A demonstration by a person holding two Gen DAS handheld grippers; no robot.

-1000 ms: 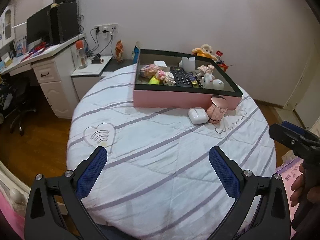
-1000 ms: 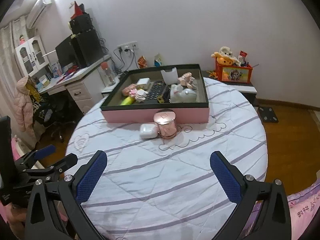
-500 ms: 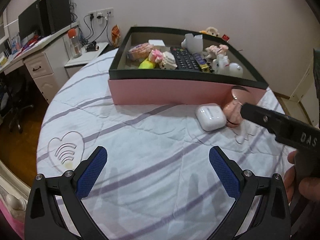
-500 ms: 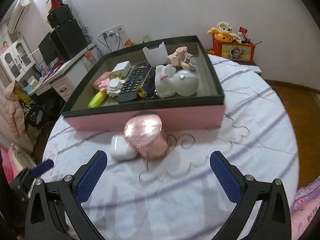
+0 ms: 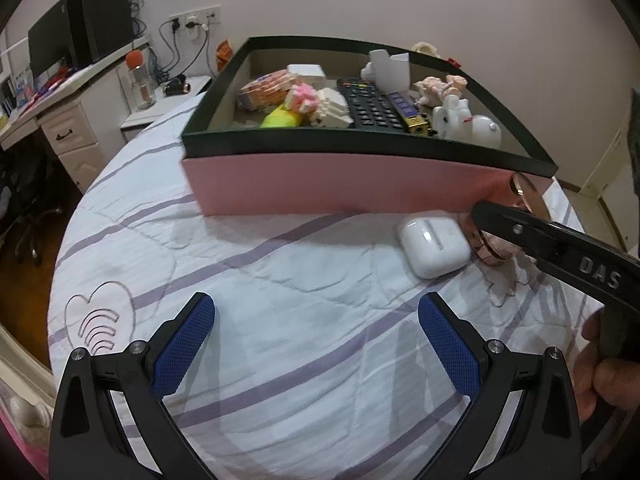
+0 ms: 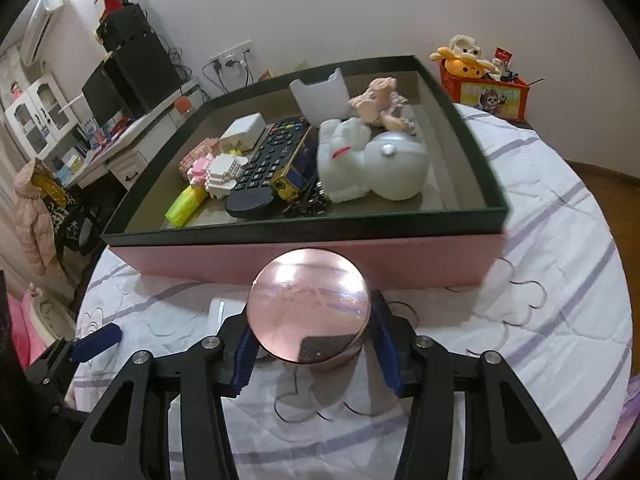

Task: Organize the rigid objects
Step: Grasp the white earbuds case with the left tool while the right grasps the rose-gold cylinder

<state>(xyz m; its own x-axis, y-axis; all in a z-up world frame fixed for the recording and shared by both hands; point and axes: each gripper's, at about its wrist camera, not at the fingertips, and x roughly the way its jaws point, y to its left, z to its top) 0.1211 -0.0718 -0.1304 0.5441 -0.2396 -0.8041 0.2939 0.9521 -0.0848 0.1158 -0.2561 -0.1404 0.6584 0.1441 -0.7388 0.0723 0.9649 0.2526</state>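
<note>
A round pink jar with a shiny lid (image 6: 308,296) stands on the striped bedspread against the pink box (image 6: 400,256). My right gripper (image 6: 310,344) is closing on the jar, its blue pads (image 6: 244,352) hugging both sides. A white earbud case (image 5: 434,242) lies just left of the jar, partly hidden behind the jar in the right wrist view. The box has a dark green rim (image 5: 320,136) and holds a black remote (image 6: 268,164), a white figure (image 6: 360,160), block toys and a yellow piece. My left gripper (image 5: 316,344) hovers open and empty over the bedspread, nearer than the case.
The round bed drops off to a wooden floor on both sides. A desk with a monitor (image 5: 52,44) and an office chair stand at the left. An orange toy box (image 6: 488,88) sits behind the bed at the right. A hand (image 5: 600,376) holds the right gripper's handle.
Both grippers have come forward and down toward the box. The right gripper's jaws, wide open before, have narrowed onto the pink jar, which now sits between them.
</note>
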